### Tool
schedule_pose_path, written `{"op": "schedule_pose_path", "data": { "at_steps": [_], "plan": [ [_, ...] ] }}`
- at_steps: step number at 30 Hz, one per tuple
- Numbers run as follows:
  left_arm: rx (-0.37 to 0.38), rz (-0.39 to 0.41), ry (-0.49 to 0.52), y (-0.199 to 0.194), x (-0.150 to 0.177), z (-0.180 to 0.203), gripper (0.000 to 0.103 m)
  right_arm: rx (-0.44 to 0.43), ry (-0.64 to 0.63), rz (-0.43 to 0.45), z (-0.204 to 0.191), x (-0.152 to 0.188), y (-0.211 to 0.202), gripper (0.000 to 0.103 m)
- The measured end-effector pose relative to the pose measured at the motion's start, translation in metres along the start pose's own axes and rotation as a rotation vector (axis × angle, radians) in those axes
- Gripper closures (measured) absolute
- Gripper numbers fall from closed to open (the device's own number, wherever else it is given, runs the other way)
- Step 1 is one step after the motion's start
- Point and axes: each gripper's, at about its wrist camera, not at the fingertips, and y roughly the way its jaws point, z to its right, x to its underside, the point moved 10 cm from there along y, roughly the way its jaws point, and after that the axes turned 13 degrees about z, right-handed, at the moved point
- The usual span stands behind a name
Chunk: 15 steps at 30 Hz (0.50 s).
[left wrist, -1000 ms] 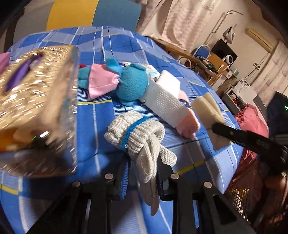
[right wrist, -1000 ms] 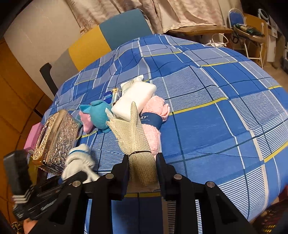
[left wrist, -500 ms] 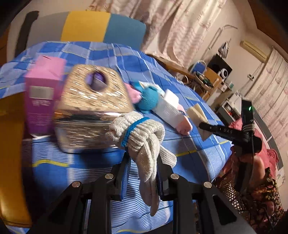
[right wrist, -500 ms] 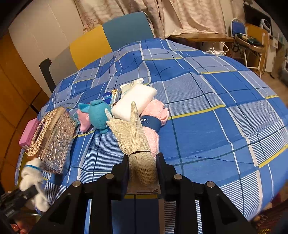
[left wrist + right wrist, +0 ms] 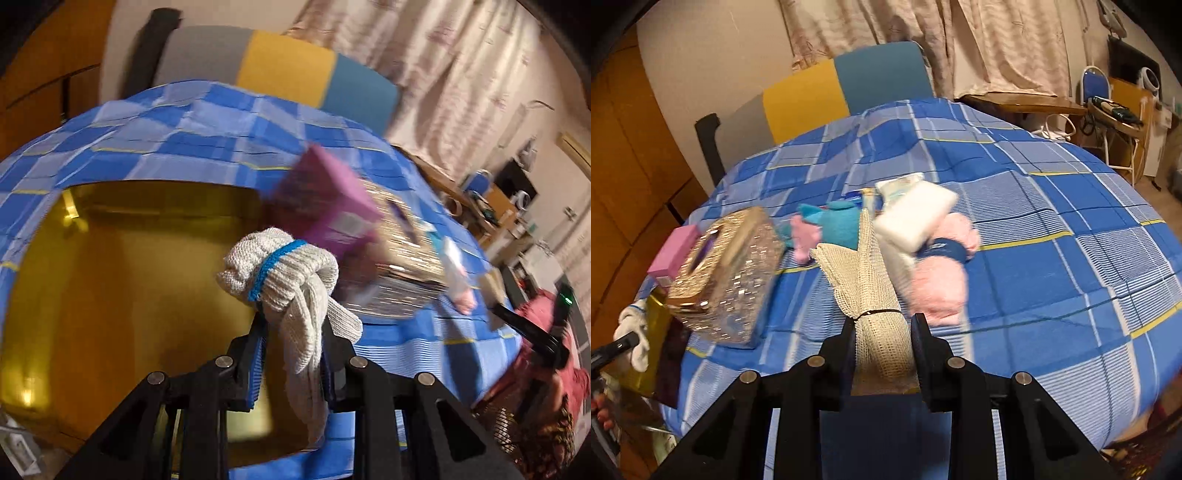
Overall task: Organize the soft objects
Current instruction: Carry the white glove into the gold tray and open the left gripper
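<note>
Left wrist view: my left gripper point(image 5: 293, 343) is pinching the knitted glove point(image 5: 291, 273), now swinging over the gold box point(image 5: 122, 280) past the tissue box point(image 5: 727, 280). My right gripper point(image 5: 882, 339) is clamping the mesh cloth point(image 5: 866, 277) above open blue tablecloth point(image 5: 1052, 280).

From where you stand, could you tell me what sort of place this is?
Probably a lived-in home room: a table under a blue checked tablecloth, long curtains along the wall, and a cluttered side desk with a folding chair.
</note>
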Motion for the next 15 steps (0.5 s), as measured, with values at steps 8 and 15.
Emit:
{"op": "schedule_pose_path", "data": {
  "at_steps": [8,15],
  "plan": [
    [-0.103,-0.028,-0.057,0.005,-0.016,-0.079,0.078,-0.087,0.009,0.017,-0.059,-0.002,-0.021,0.075],
    [-0.172,-0.070,-0.084,0.029,-0.034,-0.142,0.078,-0.158,0.008,0.038,-0.110,-0.003,-0.042,0.075]
  ]
}}
